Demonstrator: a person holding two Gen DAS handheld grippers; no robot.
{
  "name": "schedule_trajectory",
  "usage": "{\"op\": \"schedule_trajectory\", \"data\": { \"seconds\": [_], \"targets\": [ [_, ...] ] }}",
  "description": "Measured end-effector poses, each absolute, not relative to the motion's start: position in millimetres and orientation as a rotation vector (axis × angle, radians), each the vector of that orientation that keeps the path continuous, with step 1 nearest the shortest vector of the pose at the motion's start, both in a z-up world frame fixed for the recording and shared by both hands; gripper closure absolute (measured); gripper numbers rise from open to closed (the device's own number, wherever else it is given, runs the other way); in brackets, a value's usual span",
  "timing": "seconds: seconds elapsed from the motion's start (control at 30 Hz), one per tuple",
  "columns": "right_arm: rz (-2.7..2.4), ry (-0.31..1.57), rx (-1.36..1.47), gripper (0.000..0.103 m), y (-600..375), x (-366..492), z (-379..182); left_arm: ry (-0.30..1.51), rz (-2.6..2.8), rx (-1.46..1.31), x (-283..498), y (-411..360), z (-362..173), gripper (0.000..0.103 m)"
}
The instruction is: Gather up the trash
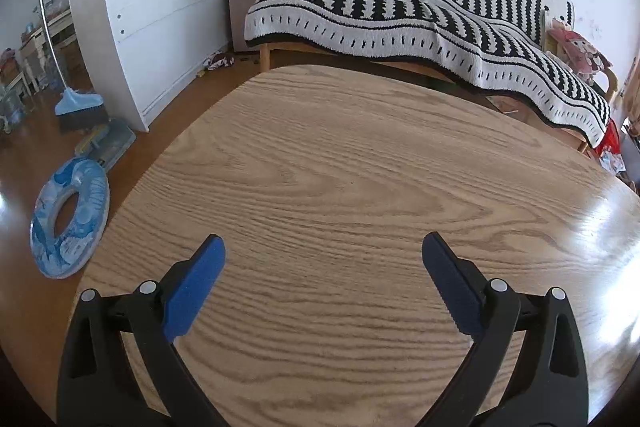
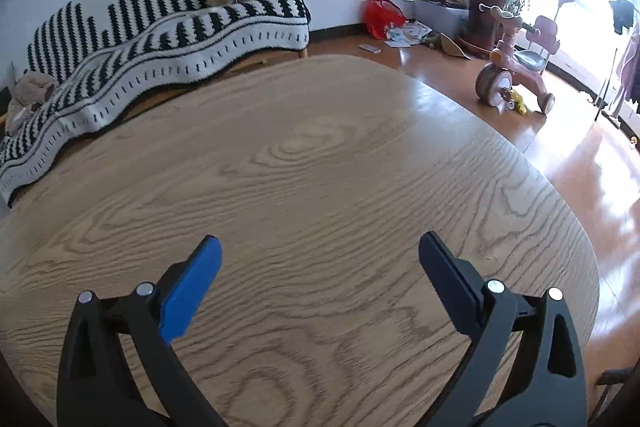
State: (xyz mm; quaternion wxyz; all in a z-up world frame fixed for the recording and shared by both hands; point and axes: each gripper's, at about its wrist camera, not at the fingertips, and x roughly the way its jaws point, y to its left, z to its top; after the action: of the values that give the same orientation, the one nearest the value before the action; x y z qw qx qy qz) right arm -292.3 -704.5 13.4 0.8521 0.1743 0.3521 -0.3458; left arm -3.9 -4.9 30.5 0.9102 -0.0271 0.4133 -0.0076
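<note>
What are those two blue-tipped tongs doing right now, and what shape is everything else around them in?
Left tongs: open, empty, above the table.
Right tongs: open, empty, above the table.
Wooden table: bare where visible.
Striped blanket: draped over the sofa.
Broom: upright against the white cabinet.
Tricycle: standing on the floor.

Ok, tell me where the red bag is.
The red bag shows in the right wrist view, upper right of centre, on the floor against the wall, just right of the sofa's end, with scattered papers beside it.
</note>
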Motion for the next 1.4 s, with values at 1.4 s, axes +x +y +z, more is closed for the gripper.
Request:
{"op": "schedule_trajectory", "data": {
  "seconds": [1.4],
  "targets": [
    [-0.733, 0.886, 0.395, 0.005, -717.9, -270.0, -18.0, 0.949, 0.072, -0.004, 8.0, -6.7, -4.3, 0.006]
  ]
}}
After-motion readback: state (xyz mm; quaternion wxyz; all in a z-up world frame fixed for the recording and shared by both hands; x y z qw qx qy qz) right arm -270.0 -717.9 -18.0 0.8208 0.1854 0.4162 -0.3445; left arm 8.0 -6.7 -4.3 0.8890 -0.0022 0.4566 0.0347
